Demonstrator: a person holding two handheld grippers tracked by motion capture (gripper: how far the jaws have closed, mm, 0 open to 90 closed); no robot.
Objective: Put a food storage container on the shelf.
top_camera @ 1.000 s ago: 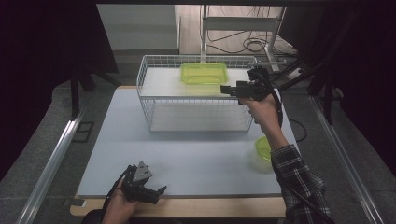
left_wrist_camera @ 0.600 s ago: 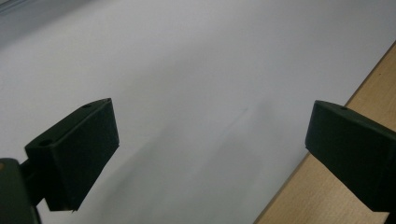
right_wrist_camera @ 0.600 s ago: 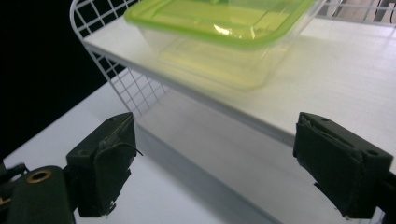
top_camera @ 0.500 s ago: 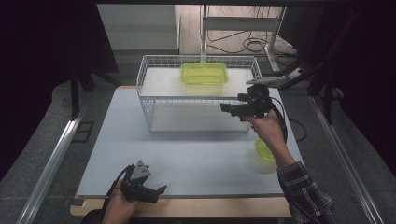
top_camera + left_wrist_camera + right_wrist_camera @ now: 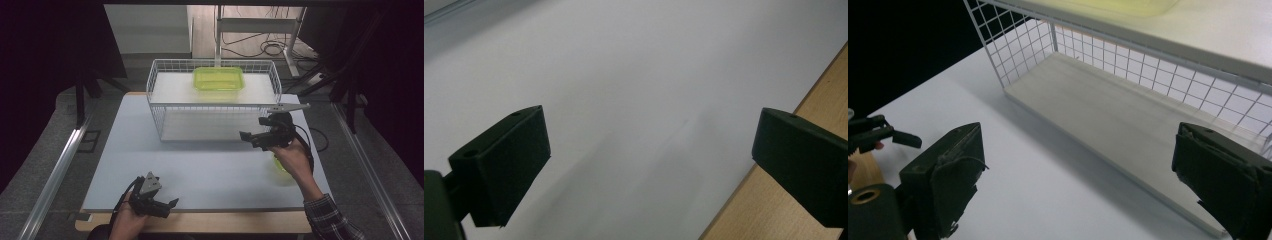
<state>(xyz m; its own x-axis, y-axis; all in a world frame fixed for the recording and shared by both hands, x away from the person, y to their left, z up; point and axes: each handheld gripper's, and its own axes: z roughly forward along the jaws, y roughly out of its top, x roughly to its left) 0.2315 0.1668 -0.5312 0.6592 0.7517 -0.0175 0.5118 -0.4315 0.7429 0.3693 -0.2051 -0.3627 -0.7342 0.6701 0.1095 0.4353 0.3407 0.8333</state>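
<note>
Overhead view; two close, table-level views

So there's a see-through lime-green tub sitting flat and upright on the top shelf of the white wire rack, near the back middle. A second green container sits on the table near the right edge, mostly hidden behind the person's hand, so can't tell much more.
</note>
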